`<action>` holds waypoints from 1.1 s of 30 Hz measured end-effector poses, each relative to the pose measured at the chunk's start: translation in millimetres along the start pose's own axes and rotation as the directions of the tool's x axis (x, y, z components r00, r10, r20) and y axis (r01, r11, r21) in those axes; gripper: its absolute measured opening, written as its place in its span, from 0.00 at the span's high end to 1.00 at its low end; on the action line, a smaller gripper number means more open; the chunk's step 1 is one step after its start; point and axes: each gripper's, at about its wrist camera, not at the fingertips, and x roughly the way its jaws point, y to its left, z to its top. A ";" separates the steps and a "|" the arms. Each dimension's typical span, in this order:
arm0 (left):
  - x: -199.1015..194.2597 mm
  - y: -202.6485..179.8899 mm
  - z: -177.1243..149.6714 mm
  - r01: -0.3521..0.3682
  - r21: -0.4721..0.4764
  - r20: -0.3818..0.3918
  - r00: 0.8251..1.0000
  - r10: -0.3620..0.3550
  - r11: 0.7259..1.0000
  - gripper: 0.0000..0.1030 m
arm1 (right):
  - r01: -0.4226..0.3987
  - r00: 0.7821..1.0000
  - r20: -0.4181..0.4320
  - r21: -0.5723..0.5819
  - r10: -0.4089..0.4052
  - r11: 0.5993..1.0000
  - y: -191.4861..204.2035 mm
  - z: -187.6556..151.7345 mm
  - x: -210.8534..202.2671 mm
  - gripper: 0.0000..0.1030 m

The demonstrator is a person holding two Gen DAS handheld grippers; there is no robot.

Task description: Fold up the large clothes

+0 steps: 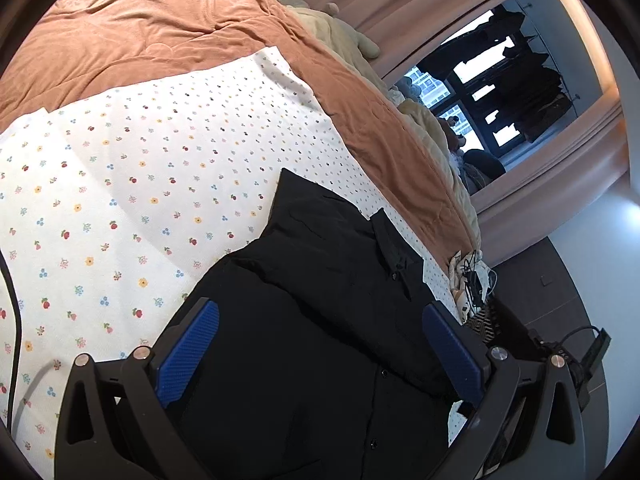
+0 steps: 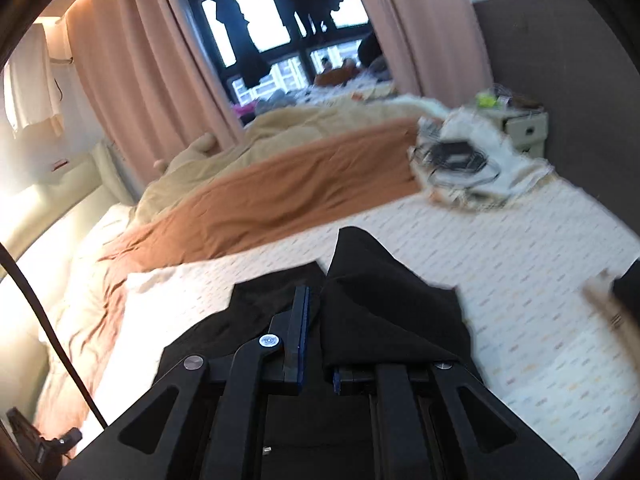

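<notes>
Claws: While I hold both over the bed, my left claw stands wide open with nothing pinched, the black shirt lying between its fingers; my right claw is clamped shut on a fold of that shirt, lifted and draped over one finger.
Shirt: one black button-up, on the near part of the bed.
Open room: wide bare stretch of floral sheet beyond and beside the shirt.
Count: two claws, one shirt, one orange blanket.
Obstacles: a white cloth heaped with dark cables near the bed's far edge; pink curtains and a window beyond.
</notes>
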 end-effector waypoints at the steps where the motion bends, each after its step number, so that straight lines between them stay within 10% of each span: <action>1: -0.7 1.1 0.4 0.000 -0.005 0.002 1.000 0.000 1.000 0.00 | -0.005 1.000 -0.008 0.005 0.005 1.000 2.4 1.1 7.3 0.95; 13: -1.2 2.3 1.8 0.002 -0.009 0.003 1.000 -0.002 1.000 0.00 | -0.030 0.943 -0.303 0.333 0.137 0.942 -28.2 -64.6 117.7 0.94; 16: -1.0 -0.6 0.8 0.006 -0.001 -0.001 1.000 -0.006 1.000 0.00 | 0.010 0.925 -0.358 0.363 0.129 0.932 -45.5 -74.4 130.2 0.78; 21: 0.0 -5.7 -1.4 0.005 0.013 -0.002 1.000 -0.005 1.000 0.00 | -0.015 0.908 -0.392 0.328 0.150 0.945 -59.6 -58.0 114.5 0.68; 24: 1.5 -6.9 -3.1 0.007 0.014 -0.010 1.000 -0.006 1.000 0.00 | -0.028 0.894 -0.423 0.282 0.150 0.959 -67.5 -50.7 94.2 0.36; 33: 1.1 -11.3 -5.6 0.005 0.027 -0.008 1.000 -0.005 1.000 0.00 | 0.015 0.899 -0.429 0.240 0.092 0.971 -130.2 -26.7 28.6 0.36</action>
